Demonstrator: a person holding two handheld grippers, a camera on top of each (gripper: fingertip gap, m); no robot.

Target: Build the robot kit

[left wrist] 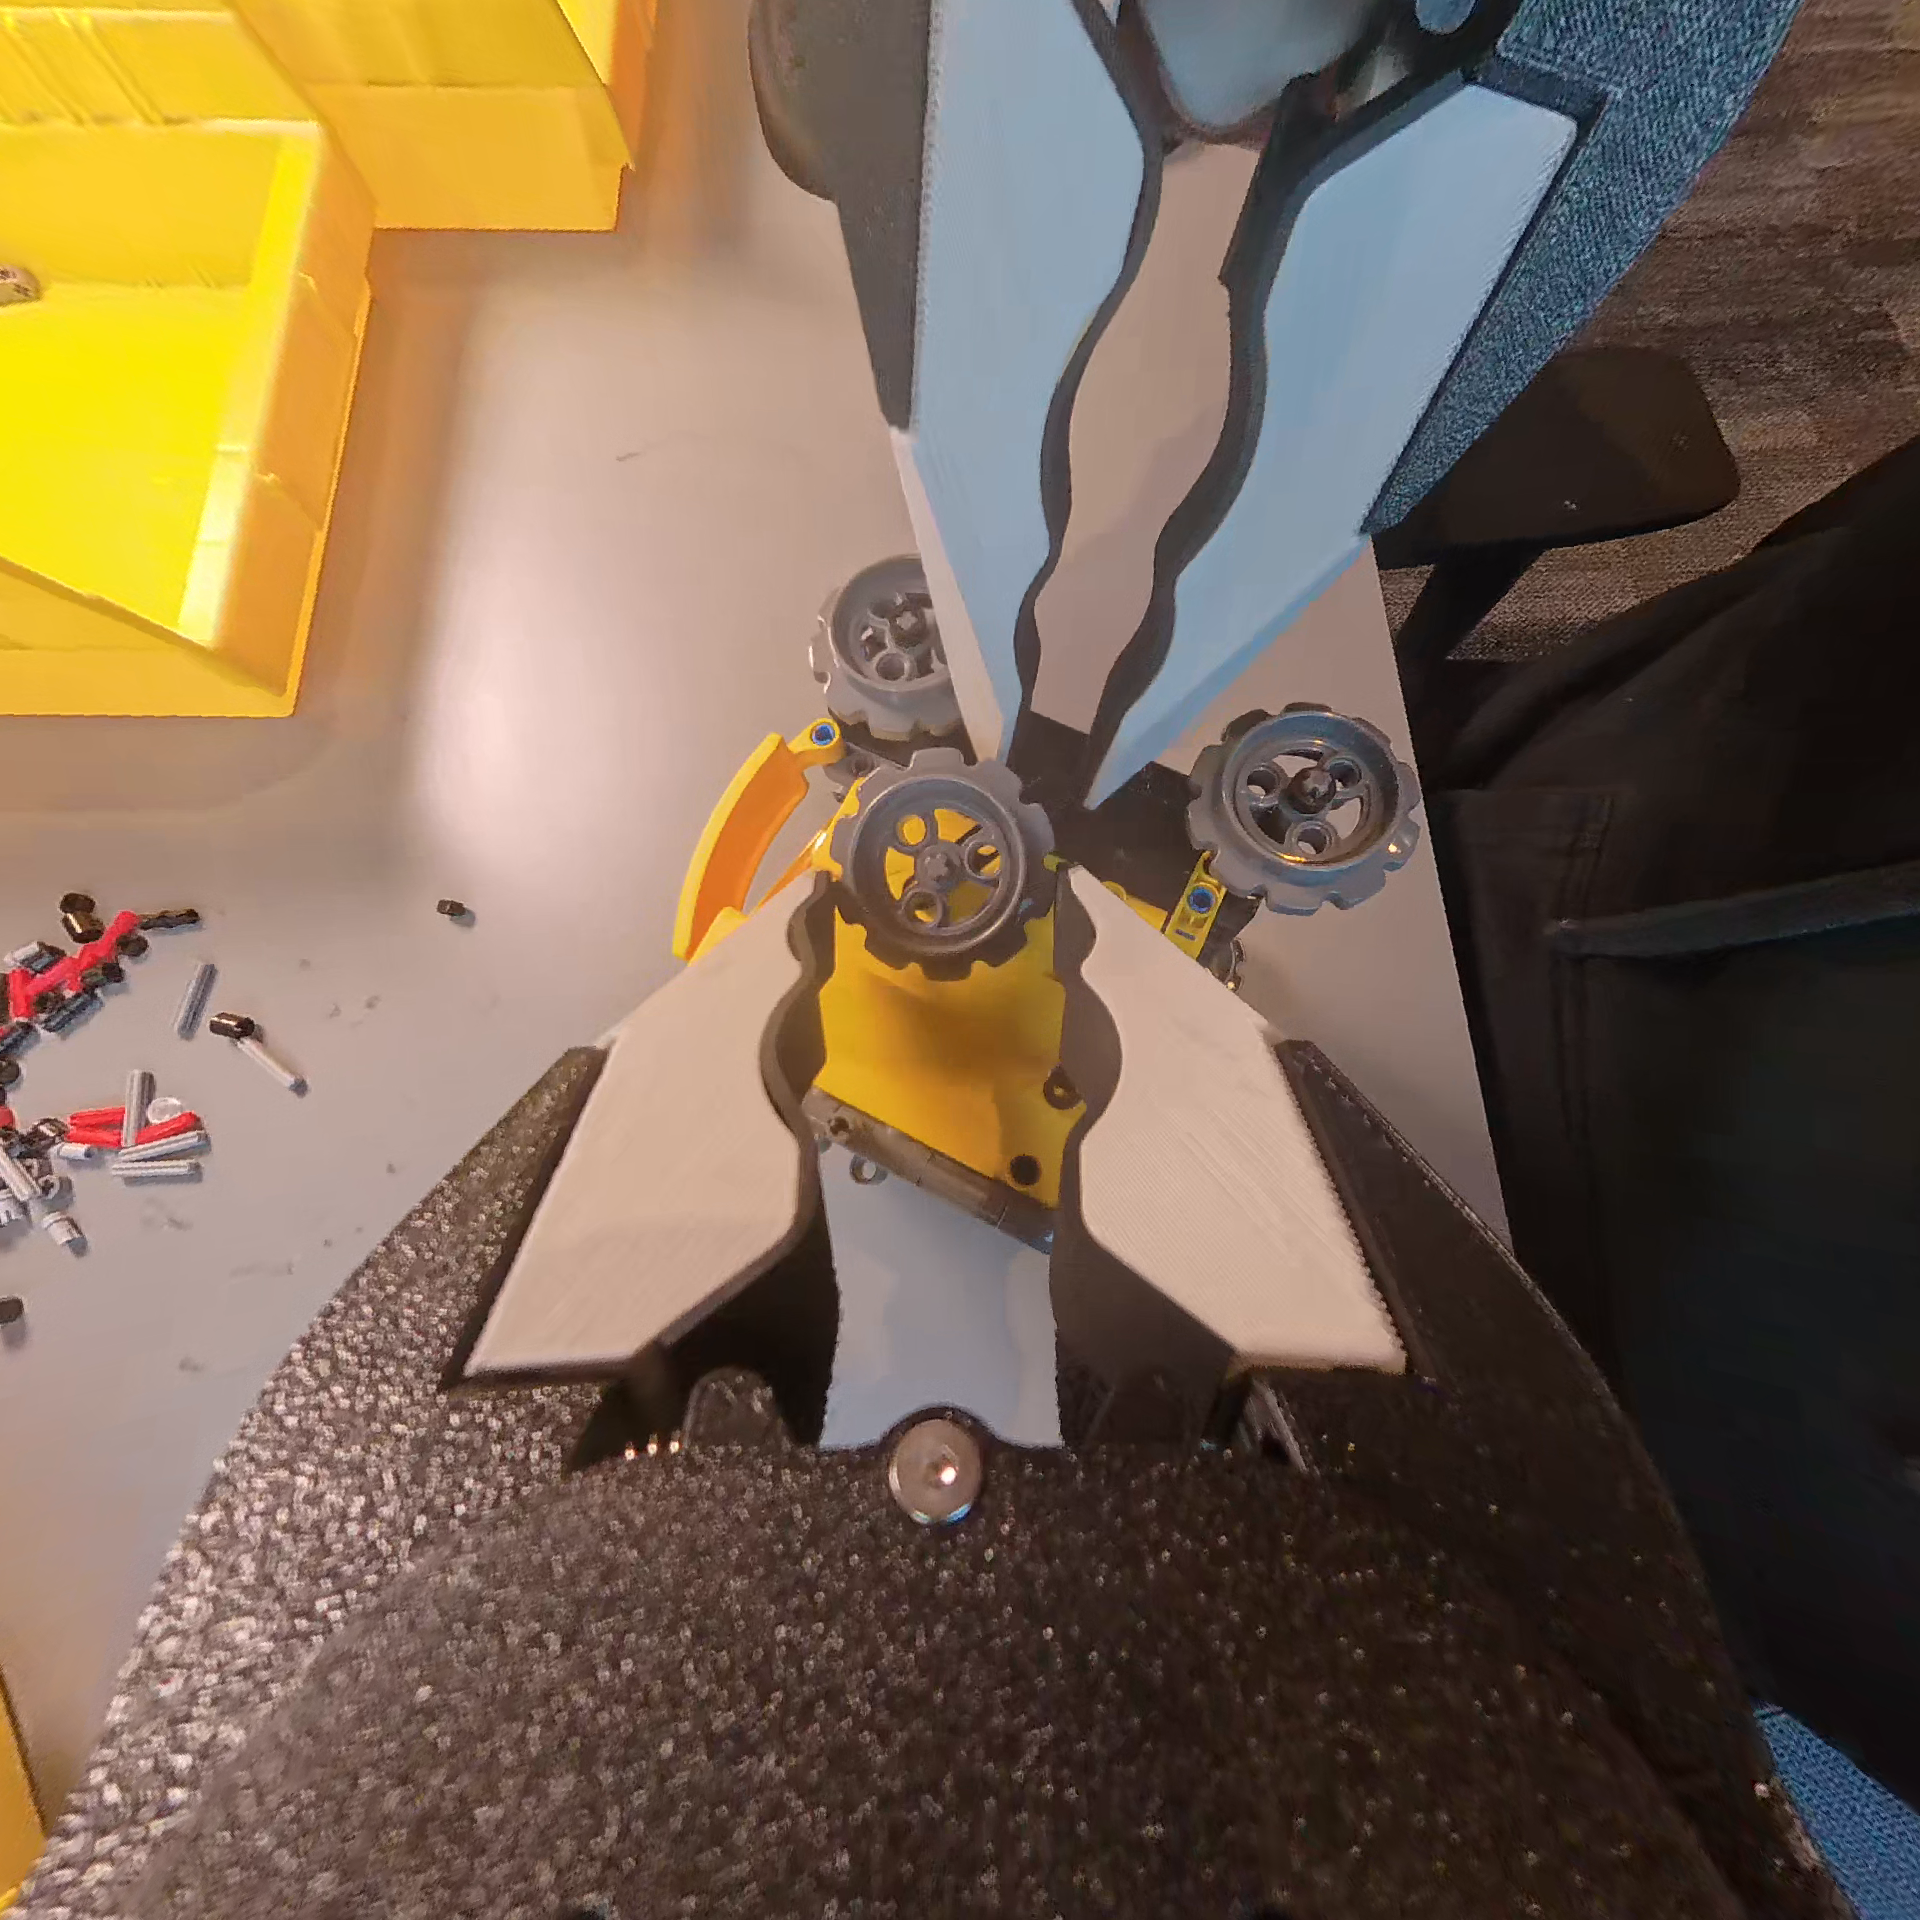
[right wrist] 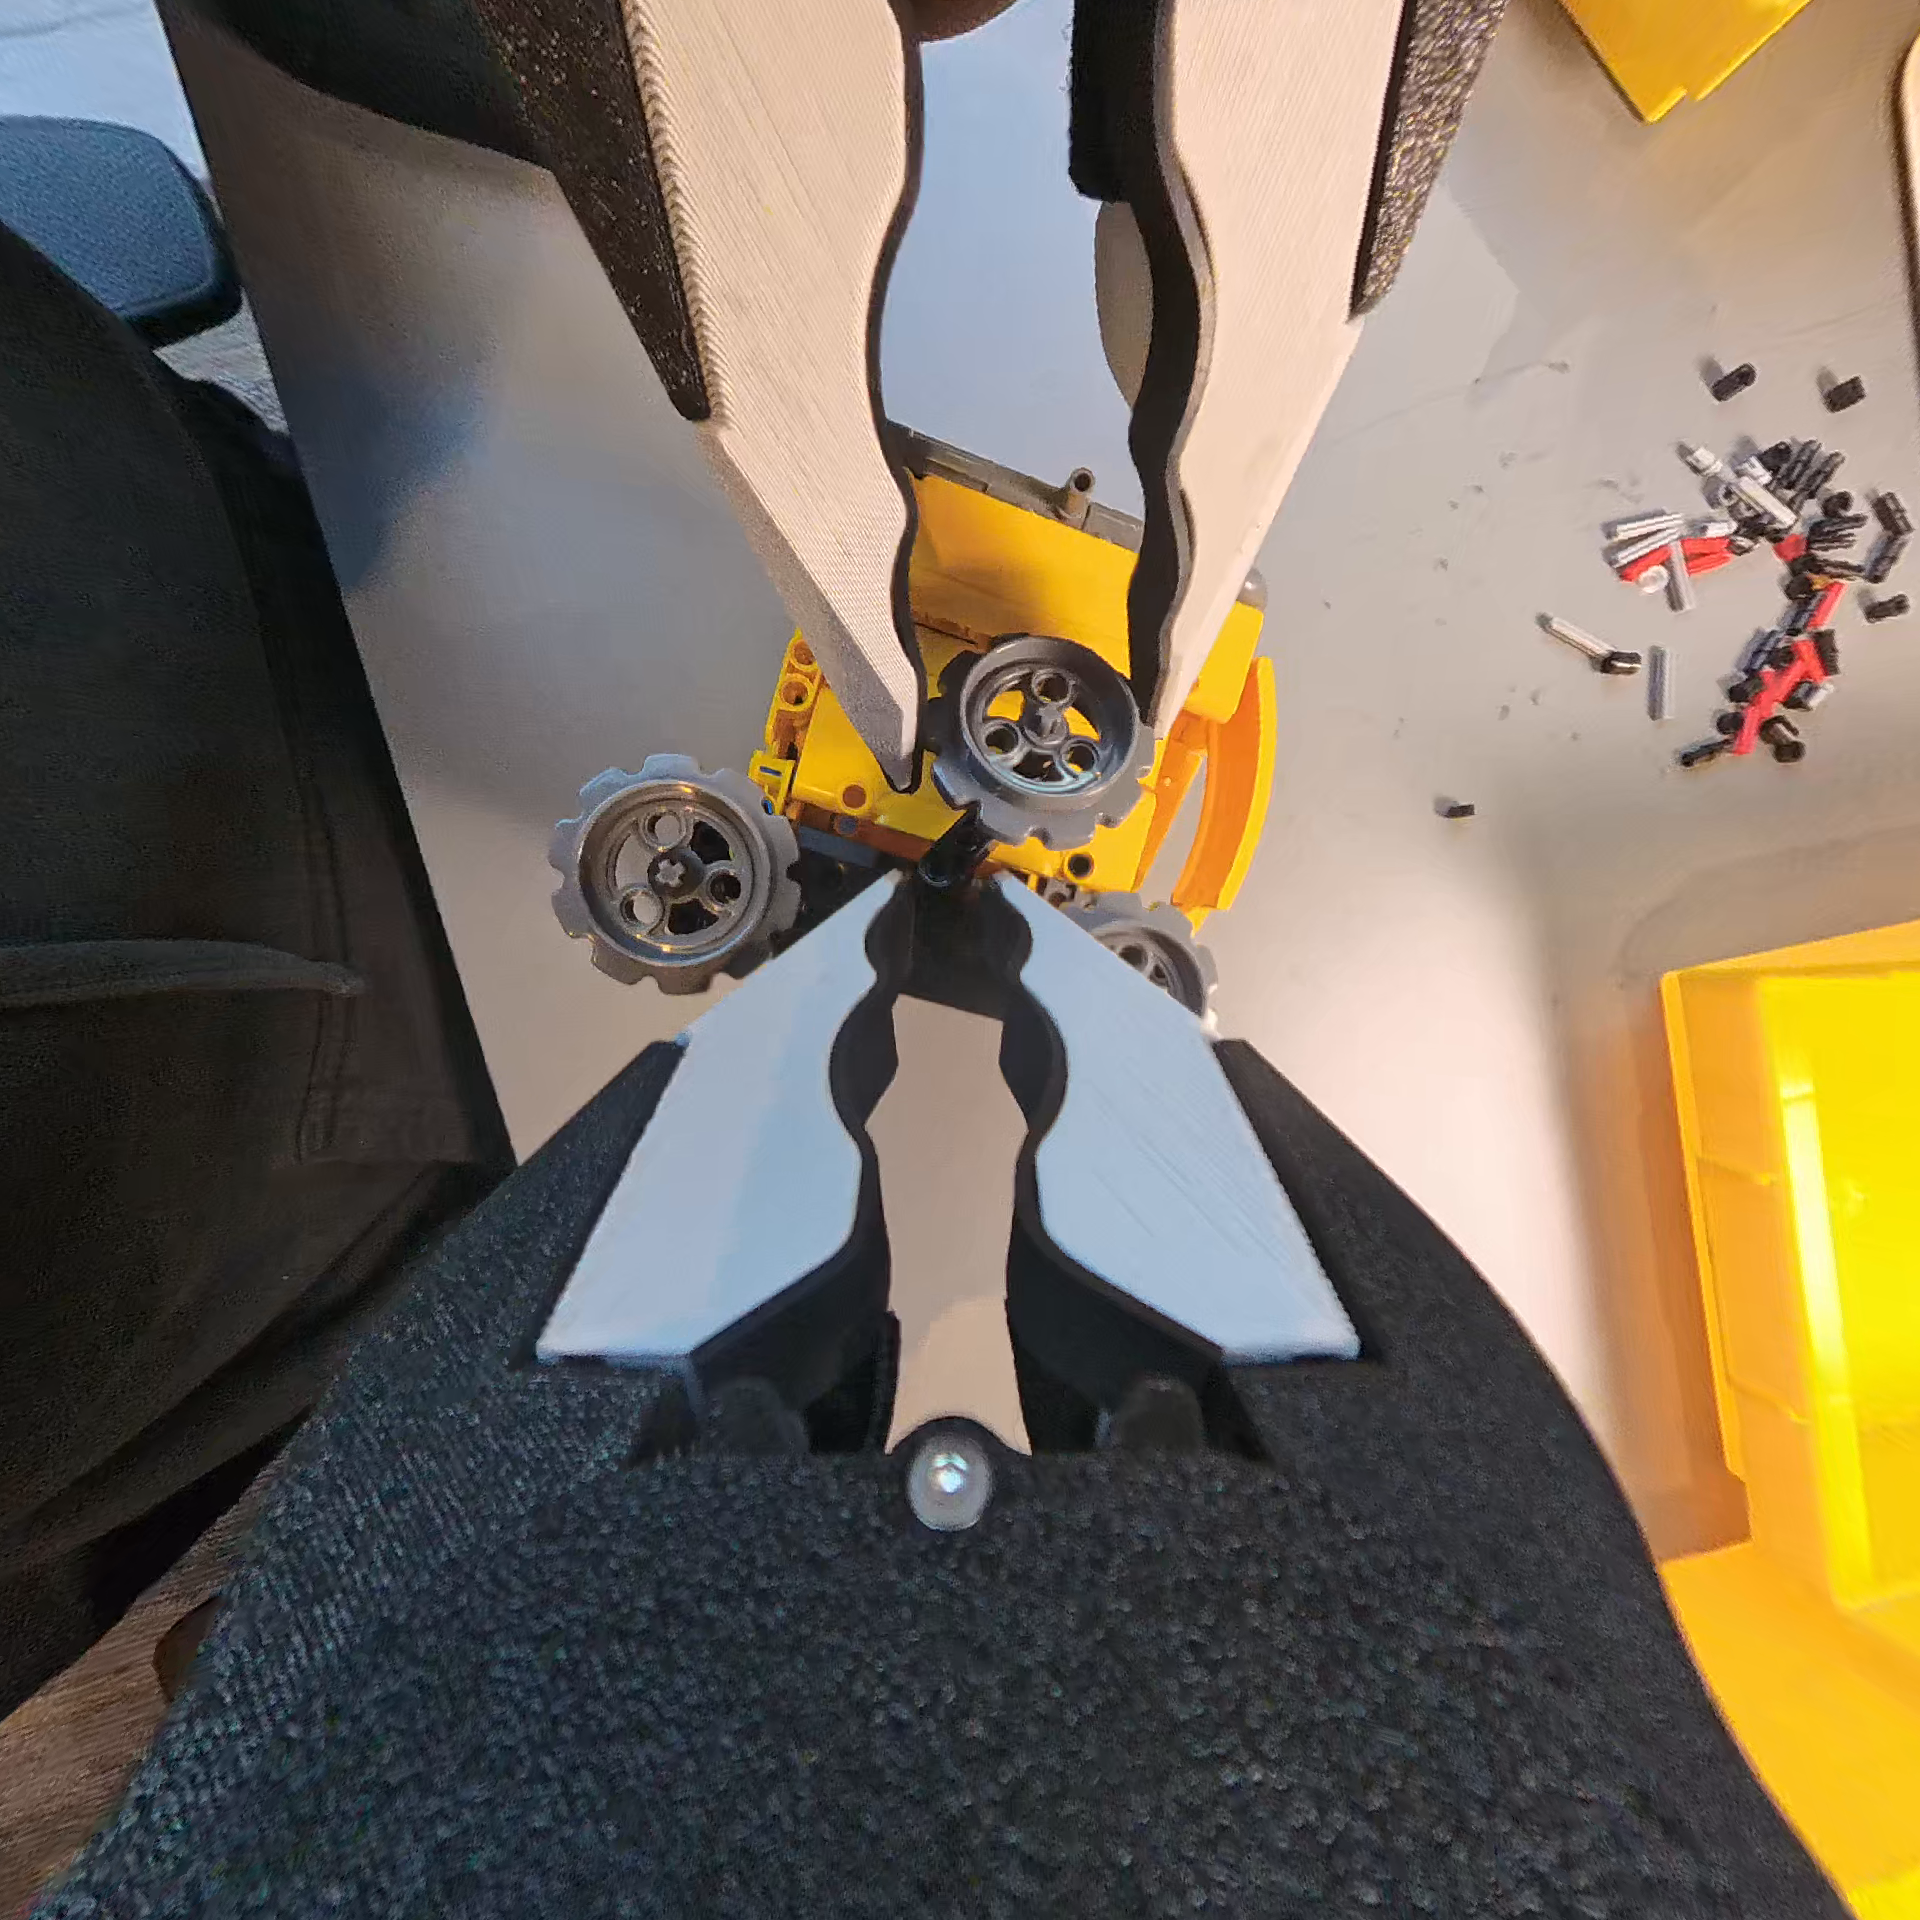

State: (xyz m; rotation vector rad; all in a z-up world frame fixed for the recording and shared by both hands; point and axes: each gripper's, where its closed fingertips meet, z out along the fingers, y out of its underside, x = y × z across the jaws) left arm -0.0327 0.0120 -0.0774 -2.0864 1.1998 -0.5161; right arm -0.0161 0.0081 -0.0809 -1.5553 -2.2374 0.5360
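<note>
A yellow toy vehicle (left wrist: 935, 1049) built from plastic bricks, with grey toothed wheels (left wrist: 1304, 805), is held over the grey table near its edge. My left gripper (left wrist: 940, 883) is shut on the yellow body, one finger on each side, with one wheel (left wrist: 940, 862) between the tips. My right gripper (right wrist: 948, 878) comes from the opposite side and is shut on a small black part (right wrist: 951, 847) at the vehicle's underside between the wheels (right wrist: 675, 868). In the right wrist view the left gripper (right wrist: 1029, 743) shows from above, clamping the body (right wrist: 1018, 582). The right gripper also shows in the left wrist view (left wrist: 1044, 774).
A heap of small loose red, black and grey pieces (left wrist: 94, 1049) lies on the table (left wrist: 520, 727); it shows too in the right wrist view (right wrist: 1766, 592). Yellow bins (left wrist: 156, 364) (right wrist: 1818, 1247) stand beyond. A person in dark clothes (right wrist: 208, 935) sits at the table's edge. Less than 4 cm separates the two grippers' tips.
</note>
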